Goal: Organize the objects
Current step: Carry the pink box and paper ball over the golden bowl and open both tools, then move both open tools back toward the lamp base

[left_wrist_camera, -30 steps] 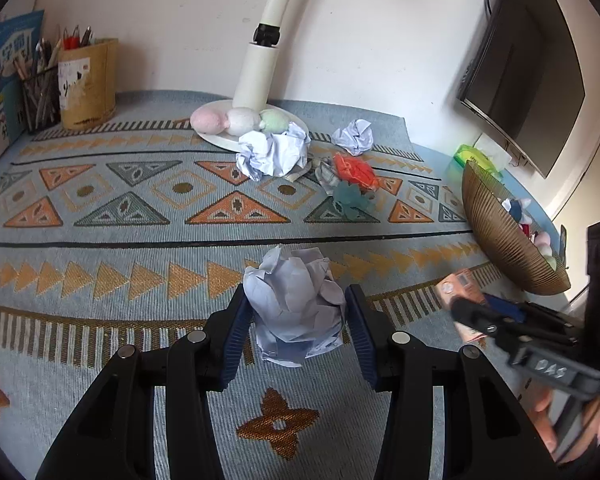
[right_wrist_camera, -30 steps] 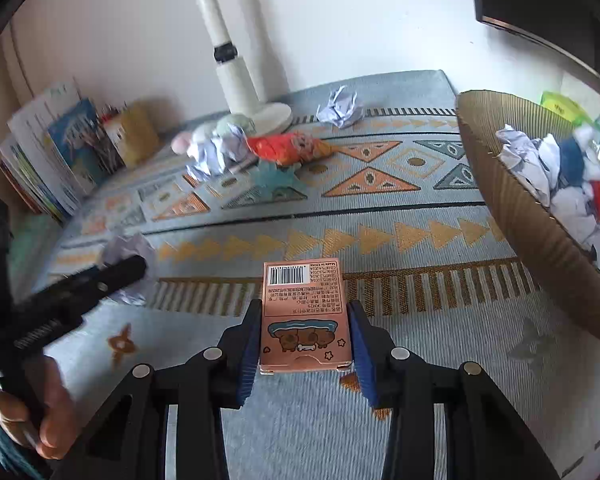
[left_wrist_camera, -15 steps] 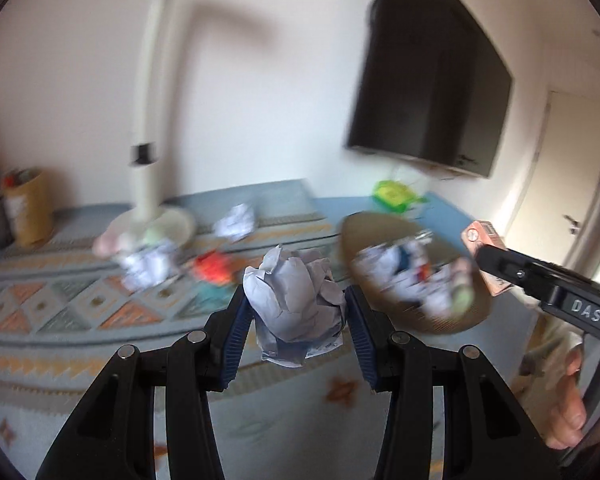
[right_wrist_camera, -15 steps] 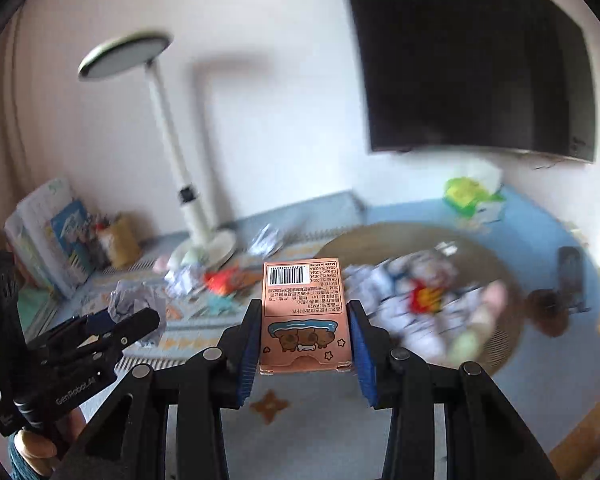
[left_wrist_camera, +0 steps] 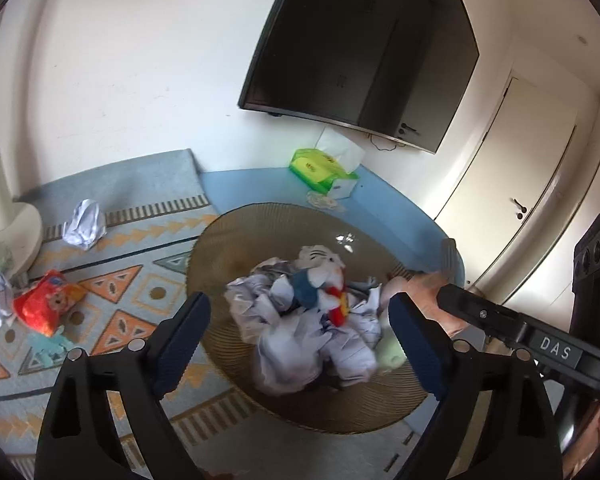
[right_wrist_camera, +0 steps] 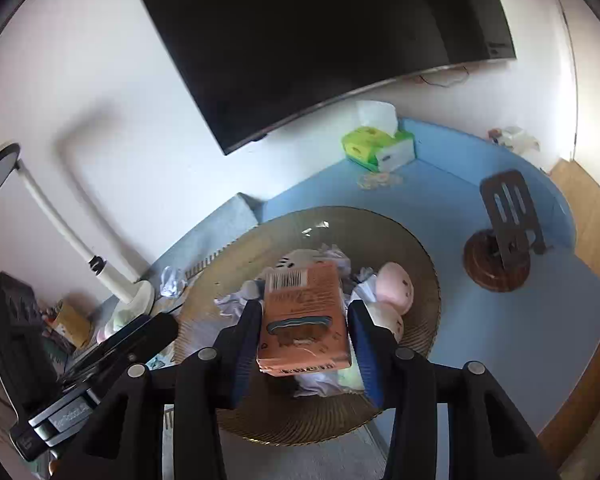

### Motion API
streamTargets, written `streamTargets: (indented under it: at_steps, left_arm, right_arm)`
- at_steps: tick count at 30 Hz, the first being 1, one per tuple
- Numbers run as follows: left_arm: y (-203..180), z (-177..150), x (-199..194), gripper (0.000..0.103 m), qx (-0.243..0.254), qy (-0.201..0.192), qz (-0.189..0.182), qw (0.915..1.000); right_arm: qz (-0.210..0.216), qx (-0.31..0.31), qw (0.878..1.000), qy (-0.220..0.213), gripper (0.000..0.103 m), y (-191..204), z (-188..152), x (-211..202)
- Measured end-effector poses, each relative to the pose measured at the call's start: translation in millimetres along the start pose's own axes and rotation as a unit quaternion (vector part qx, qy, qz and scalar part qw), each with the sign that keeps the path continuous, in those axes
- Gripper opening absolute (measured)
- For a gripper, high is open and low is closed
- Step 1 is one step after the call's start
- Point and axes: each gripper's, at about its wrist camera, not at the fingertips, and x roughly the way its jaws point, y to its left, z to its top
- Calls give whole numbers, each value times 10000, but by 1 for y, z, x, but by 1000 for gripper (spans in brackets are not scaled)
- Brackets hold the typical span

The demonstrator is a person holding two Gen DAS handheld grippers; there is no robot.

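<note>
Both grippers are over the big woven basket (left_wrist_camera: pixel 220 248) right now. The left gripper (left_wrist_camera: pixel 300 344) has its jaws opening wide, with nothing pinched between them. A crumpled paper ball (left_wrist_camera: pixel 292 356) sits just below on the pile, light and squishy, so it takes any grip.

The right gripper (right_wrist_camera: pixel 304 340) is opening too, but the orange carton (right_wrist_camera: pixel 304 320) is between the pads and looks barely let go. I can't tell whether they're touching it. It's a stiff little box, probably light, best taken by its flat sides.

The basket already holds paper wads, a plush toy (left_wrist_camera: pixel 320 276) and a pink soft ball (right_wrist_camera: pixel 396 288). More paper (left_wrist_camera: pixel 84 224) and an orange snack bag (left_wrist_camera: pixel 44 304) lie out on the rug (left_wrist_camera: pixel 132 280).
</note>
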Motion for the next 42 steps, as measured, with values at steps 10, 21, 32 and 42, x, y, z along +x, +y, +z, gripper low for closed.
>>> streamTargets:
  at_steps: [10, 21, 32, 42]
  left_arm:
    - [72, -37, -109, 91, -516, -512, 1130, 9909]
    - [197, -122, -151, 101, -1351, -510, 2822, 9484]
    - [192, -125, -135, 101, -1183, -193, 2765, 9535]
    - [171, -125, -131, 101, -583, -182, 3020, 9514]
  right_arm:
    - [520, -1018, 9934, -131, 46, 71, -21, -11]
    - [1114, -2607, 9590, 54, 66, 205, -134, 57]
    - [988, -2231, 9683, 537, 66, 191, -147, 102]
    - [748, -2520, 9634, 517, 66, 200, -153, 104]
